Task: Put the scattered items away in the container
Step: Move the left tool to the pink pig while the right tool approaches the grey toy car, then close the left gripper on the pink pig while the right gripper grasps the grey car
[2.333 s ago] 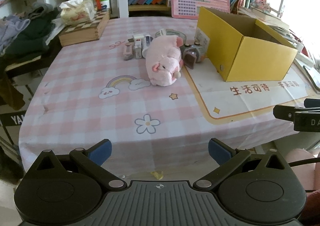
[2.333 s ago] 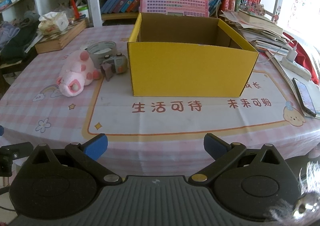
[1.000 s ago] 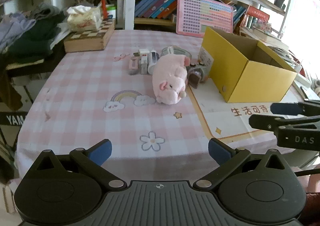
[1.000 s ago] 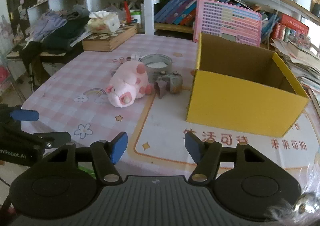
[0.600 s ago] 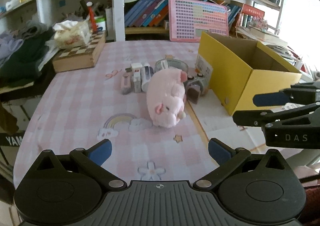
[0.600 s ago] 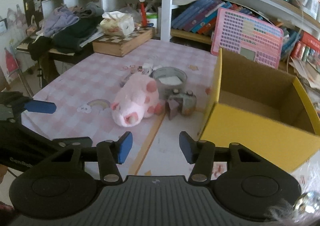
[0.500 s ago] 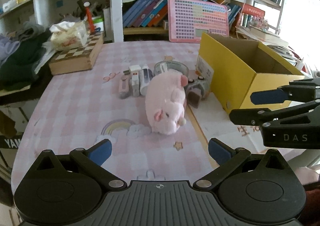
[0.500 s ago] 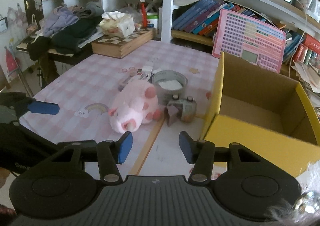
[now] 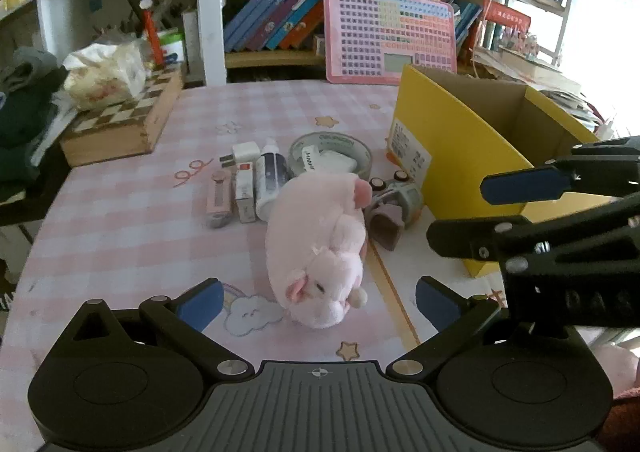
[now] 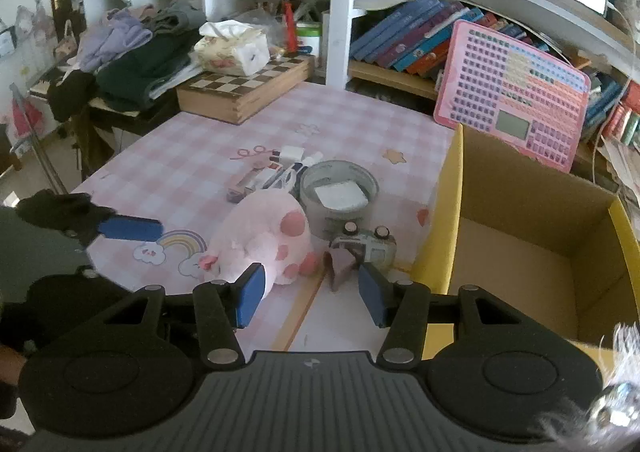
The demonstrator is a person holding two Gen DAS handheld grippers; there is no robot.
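A pink plush pig (image 9: 320, 236) (image 10: 260, 236) lies on the checked tablecloth, snout toward me. Behind it sit a grey tape roll (image 9: 330, 149) (image 10: 340, 187), a small toy car (image 9: 394, 199) (image 10: 364, 248), a white bottle (image 9: 270, 183), a charger (image 9: 244, 153) and a pink stick (image 9: 219, 197). The open yellow box (image 9: 460, 155) (image 10: 444, 211) stands to the right and holds nothing visible. My left gripper (image 9: 318, 302) is open wide just short of the pig's head. My right gripper (image 10: 311, 294) (image 9: 496, 211) is open narrowly, nothing between its pads, hovering before the pig's rump and the car.
A chessboard case (image 9: 120, 123) with a tissue pack on it sits at the back left. A pink keypad board (image 9: 388, 35) leans on the bookshelf behind the box. Clothes (image 10: 132, 67) are piled on a side table at the left. The table's left edge is close.
Both grippers have moved forward over the table, so the pig and box now loom larger. The right gripper's jaws have narrowed. Nothing on the table has moved.
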